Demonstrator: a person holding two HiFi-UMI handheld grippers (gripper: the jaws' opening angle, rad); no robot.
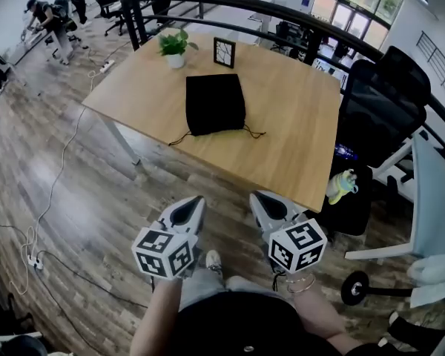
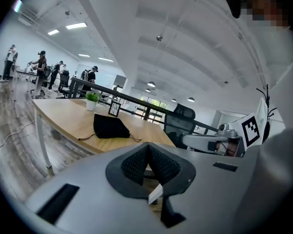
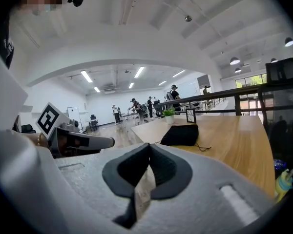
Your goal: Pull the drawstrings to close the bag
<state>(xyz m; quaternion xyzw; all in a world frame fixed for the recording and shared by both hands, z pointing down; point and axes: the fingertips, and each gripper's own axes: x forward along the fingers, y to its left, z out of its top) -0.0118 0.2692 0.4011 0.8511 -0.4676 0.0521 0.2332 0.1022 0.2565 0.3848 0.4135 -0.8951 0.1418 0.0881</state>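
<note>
Head view shows the black cloth drawstring bag [image 1: 215, 104] lying flat in the upper middle of the frame, on the light wooden table [image 1: 297, 147]. It is in front of a small potted green plant [image 1: 175, 48] and a small black picture frame [image 1: 224, 53]. The long axis of the bag runs from the top of the frame toward the bottom, and the end with the cords faces the person. From this lower end the left thin black drawstring [image 1: 179, 139] goes out toward the lower left, and the right thin black drawstring [image 1: 254, 133] goes toward the right.

The left gripper [image 1: 195, 199] and the right gripper [image 1: 261, 197] are side by side in the lower middle of the frame. They are over the floor, short of the near table edge and well apart from the bag. The bag lies straight ahead of them, between their two lines, so neither is clearly nearer. In my judgement each cord belongs to the gripper on its own side.

In the left gripper view the jaws [image 2: 147, 147] are pressed together with nothing between them. In the right gripper view the jaws [image 3: 149, 150] are the same.

The cords are very thin, and their ends are hard to make out. I cannot tell whether the mouth of the bag is already partly gathered.
</note>
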